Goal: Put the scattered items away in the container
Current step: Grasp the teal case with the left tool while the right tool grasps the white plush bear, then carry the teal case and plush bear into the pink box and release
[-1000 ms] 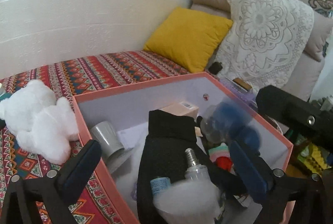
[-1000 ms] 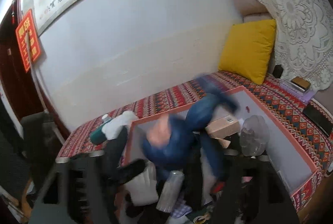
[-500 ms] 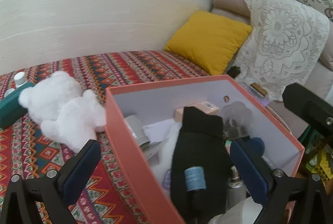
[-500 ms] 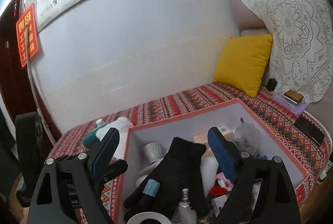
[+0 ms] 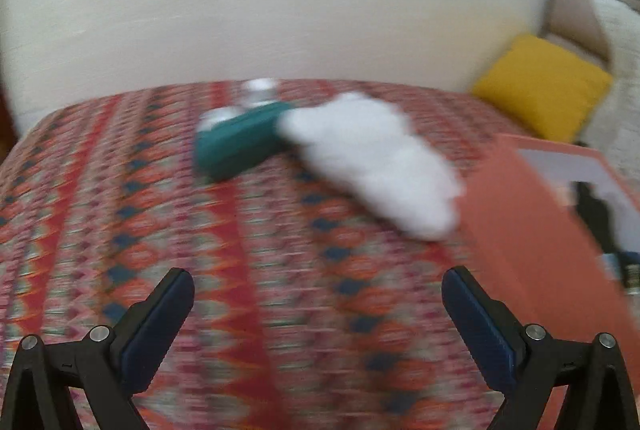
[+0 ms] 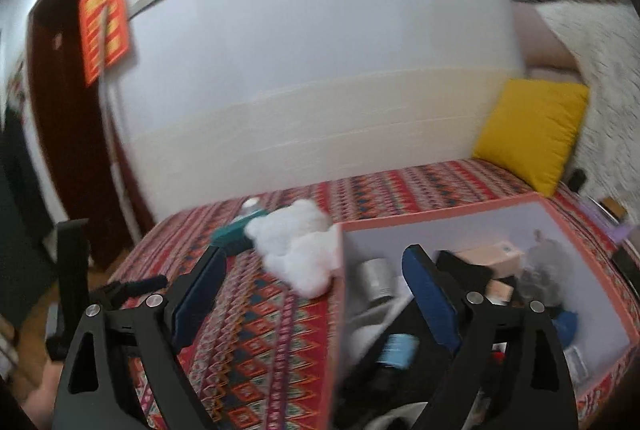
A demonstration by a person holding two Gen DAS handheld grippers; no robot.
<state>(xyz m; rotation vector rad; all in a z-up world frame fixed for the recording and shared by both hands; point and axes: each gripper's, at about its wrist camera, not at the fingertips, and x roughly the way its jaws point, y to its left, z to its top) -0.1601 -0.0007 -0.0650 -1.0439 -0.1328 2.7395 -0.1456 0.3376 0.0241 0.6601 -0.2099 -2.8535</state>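
Resting on cloth: white plush toy (image 5: 372, 162), lying against the outer left wall of the orange box (image 5: 532, 230).
Teal case: teal case (image 5: 240, 142) on the far side of the box from the cushion, touching the toy's far end, with a white-capped bottle (image 5: 260, 86) just behind it.
Box contents: black glove (image 6: 460, 270), silver can (image 6: 374, 276), tan carton (image 6: 490, 258).
Left gripper: left gripper (image 5: 316, 314) over the patterned cloth (image 5: 200, 250) left of the box, fingers wide apart, nothing between them.
Right gripper: right gripper (image 6: 316, 294) straddling the box's left wall, fingers wide apart after just opening further, gripping nothing.
Yellow cushion: yellow cushion (image 6: 532, 130) beyond the box, against the wall.
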